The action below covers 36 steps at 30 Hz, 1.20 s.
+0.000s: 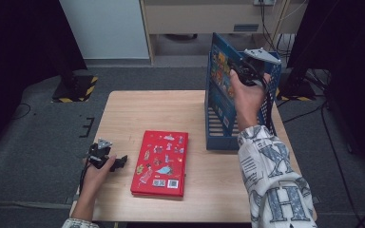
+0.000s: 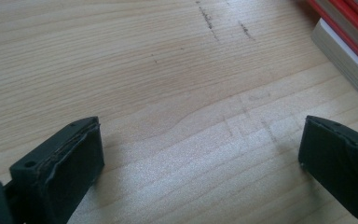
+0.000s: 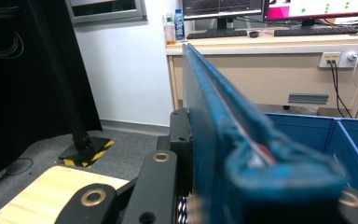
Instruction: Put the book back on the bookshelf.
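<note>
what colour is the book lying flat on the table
Red, its cover dotted with small cartoon pictures; the book shows best in the high view.

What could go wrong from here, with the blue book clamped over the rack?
The right gripper holds the blue book upright by one edge above the blue rack; it might pivot or slip in the jaws. Lowered off line, it may catch a rack wall. The left gripper, open, rests close beside the red book and might nudge it.

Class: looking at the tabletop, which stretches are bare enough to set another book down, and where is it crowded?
Free: the far left of the table, between the red book and the far edge, and the strip between red book and blue rack. Crowded: the right side, where the right gripper holds a blue book at the rack.
</note>
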Tool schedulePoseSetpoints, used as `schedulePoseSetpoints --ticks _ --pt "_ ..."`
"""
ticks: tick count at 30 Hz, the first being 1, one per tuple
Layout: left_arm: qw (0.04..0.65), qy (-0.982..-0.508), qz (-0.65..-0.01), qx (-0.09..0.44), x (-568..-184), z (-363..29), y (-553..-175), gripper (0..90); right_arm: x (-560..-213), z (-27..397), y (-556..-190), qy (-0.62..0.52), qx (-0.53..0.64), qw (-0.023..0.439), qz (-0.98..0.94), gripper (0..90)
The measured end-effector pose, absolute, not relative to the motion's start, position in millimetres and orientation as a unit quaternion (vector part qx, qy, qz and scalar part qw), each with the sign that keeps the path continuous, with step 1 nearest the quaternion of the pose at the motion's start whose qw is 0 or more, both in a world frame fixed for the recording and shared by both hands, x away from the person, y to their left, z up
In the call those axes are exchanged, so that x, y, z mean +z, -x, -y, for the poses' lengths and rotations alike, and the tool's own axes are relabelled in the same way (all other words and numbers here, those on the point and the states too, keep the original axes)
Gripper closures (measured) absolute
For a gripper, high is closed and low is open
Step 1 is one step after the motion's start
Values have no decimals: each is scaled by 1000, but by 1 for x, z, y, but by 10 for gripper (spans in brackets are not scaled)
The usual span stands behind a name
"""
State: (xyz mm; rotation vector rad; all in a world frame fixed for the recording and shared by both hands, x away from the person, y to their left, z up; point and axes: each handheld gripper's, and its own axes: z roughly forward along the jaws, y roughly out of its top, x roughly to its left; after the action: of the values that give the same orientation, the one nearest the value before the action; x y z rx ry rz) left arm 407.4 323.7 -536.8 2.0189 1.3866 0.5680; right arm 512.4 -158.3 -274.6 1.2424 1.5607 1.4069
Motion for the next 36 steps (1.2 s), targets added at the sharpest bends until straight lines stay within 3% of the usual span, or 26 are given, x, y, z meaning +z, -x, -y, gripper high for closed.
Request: schedulePoseSetpoints --ticks 36 --pt "308 -766 -522 213 -537 -323 -408 0 -323 155 -516 -489 534 339 -601 817"
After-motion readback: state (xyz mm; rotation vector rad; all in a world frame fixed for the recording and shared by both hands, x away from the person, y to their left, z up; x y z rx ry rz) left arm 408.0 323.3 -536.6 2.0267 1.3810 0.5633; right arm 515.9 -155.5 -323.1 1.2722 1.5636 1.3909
